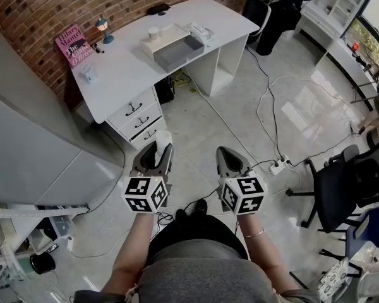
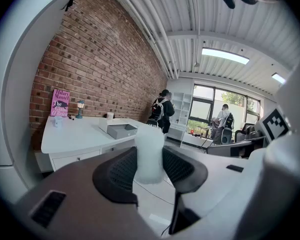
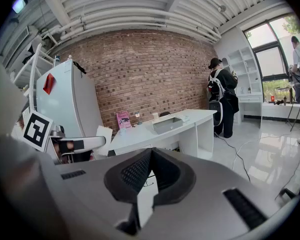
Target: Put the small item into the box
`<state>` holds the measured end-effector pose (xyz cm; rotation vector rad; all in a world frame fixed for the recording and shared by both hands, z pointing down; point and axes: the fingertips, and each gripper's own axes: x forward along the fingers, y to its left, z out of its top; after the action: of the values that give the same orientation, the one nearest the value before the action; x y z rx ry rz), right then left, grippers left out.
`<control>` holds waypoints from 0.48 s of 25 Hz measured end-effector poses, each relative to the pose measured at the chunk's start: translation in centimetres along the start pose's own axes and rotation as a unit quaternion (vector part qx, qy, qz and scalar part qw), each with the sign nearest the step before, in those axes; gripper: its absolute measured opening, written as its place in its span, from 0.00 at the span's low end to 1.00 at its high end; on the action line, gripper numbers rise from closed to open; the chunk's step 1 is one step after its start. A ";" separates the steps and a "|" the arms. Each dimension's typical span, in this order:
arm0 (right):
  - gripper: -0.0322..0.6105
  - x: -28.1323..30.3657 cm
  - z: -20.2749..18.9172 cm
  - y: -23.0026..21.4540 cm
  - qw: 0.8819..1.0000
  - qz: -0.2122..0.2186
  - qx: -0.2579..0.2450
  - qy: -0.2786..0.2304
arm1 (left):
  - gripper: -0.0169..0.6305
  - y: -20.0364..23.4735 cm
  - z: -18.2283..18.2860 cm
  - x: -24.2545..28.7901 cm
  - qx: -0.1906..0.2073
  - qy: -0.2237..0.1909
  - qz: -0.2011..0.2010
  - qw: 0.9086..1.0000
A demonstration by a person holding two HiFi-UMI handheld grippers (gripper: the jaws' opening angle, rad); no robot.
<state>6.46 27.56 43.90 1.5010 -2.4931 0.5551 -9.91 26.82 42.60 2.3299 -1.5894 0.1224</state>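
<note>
In the head view my left gripper (image 1: pixel 158 150) is held at waist height over the floor, shut on a small white cylindrical item (image 1: pixel 163 139). The left gripper view shows that item (image 2: pixel 150 154) upright between the dark pads. Beside it, my right gripper (image 1: pixel 225 151) has its jaws together with nothing in them; in the right gripper view the right gripper (image 3: pixel 150 153) shows its pads meeting at the tip. The open grey box (image 1: pixel 177 49) lies on the white desk (image 1: pixel 123 81) ahead, well beyond both grippers, and appears as the box (image 2: pixel 120 130) and the box (image 3: pixel 167 125) in the gripper views.
The desk carries a pink book (image 1: pixel 74 43), a small lamp (image 1: pixel 103 29) and a white cup (image 1: pixel 153 33), with drawers (image 1: pixel 139 115) below. A tall white cabinet (image 1: pixel 25 137) stands left. Cables and a power strip (image 1: pixel 278 166) cross the floor; a black chair (image 1: pixel 341 188) stands right.
</note>
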 end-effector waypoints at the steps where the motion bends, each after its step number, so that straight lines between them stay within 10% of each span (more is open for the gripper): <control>1: 0.05 0.1 0.2 -0.3 1.000 -0.001 0.000 -0.001 | 0.29 0.0 0.0 0.3 0.001 0.002 0.002 1.000; 12: 0.06 1.3 2.0 -2.3 1.000 0.024 -0.005 -0.010 | 0.29 -0.9 1.7 2.7 0.037 -0.003 0.022 0.999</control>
<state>7.95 24.75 43.02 1.4545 -2.5487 0.5364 -8.24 24.23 41.50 2.3525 -1.6661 0.1874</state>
